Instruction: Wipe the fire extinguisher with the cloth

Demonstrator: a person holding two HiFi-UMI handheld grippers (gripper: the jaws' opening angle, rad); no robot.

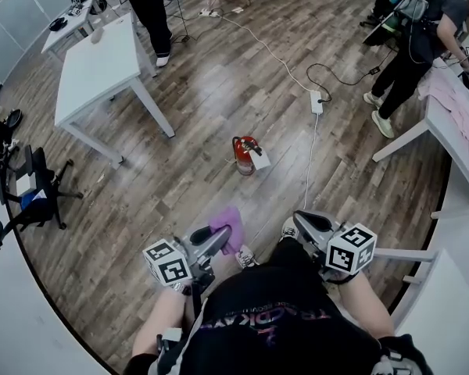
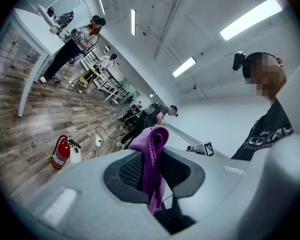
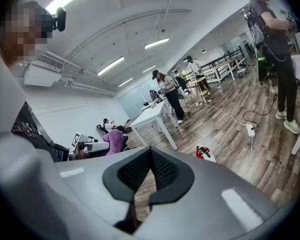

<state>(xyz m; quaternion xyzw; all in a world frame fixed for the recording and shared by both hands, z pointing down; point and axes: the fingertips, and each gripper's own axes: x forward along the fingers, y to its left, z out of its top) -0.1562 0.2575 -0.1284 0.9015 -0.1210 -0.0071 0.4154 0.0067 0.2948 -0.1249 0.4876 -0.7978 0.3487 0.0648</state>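
Note:
A small red fire extinguisher (image 1: pixel 245 154) stands upright on the wooden floor, well ahead of me, with a white tag beside it. It shows at the left in the left gripper view (image 2: pixel 60 153) and small in the right gripper view (image 3: pixel 202 152). My left gripper (image 1: pixel 219 239) is shut on a purple cloth (image 1: pixel 229 226), which is folded between the jaws and sticks out past the tips (image 2: pixel 153 160). My right gripper (image 1: pixel 305 223) is shut with nothing in it. Both are held close to my body, far short of the extinguisher.
A white table (image 1: pixel 94 70) stands at the far left, another white table (image 1: pixel 453 135) at the right with a person beside it. A power strip and cable (image 1: pixel 316 102) lie on the floor right of the extinguisher. An office chair (image 1: pixel 31 186) sits at the left.

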